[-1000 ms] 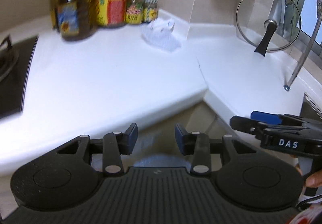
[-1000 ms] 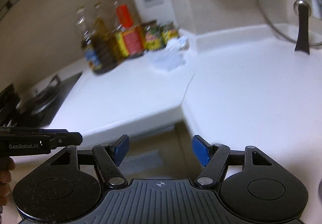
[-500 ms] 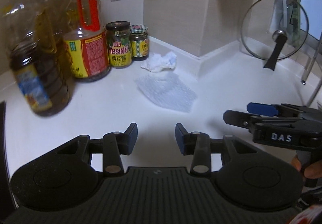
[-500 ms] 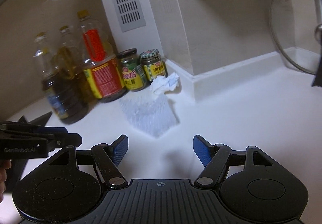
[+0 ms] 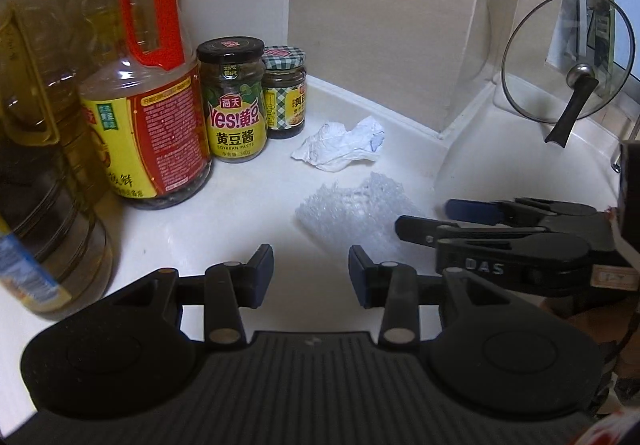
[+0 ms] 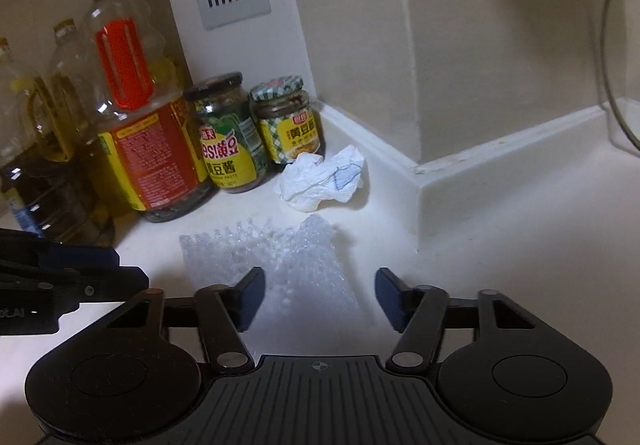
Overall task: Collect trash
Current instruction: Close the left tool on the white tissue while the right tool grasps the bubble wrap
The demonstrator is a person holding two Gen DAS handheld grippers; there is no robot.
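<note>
A crumpled white paper tissue [image 5: 340, 145] lies in the counter corner beside the jars; it also shows in the right wrist view [image 6: 322, 179]. A clear piece of bubble wrap [image 5: 352, 213] lies flat in front of it, also seen in the right wrist view [image 6: 276, 257]. My left gripper [image 5: 311, 273] is open and empty, just short of the bubble wrap's left part. My right gripper [image 6: 319, 295] is open and empty, low over the bubble wrap's near edge. The right gripper also shows in the left wrist view [image 5: 424, 215].
Two sauce jars [image 5: 234, 101] [image 5: 285, 89] and several large oil bottles [image 5: 148, 93] stand at the left against the wall. A glass pot lid [image 5: 568, 57] leans at the right. The white counter [image 5: 224, 213] meets a wall corner [image 6: 416, 169] behind the trash.
Both grippers moved forward from the counter's edge toward the corner. The trash and jars now appear much closer. Both jaws stayed open.
</note>
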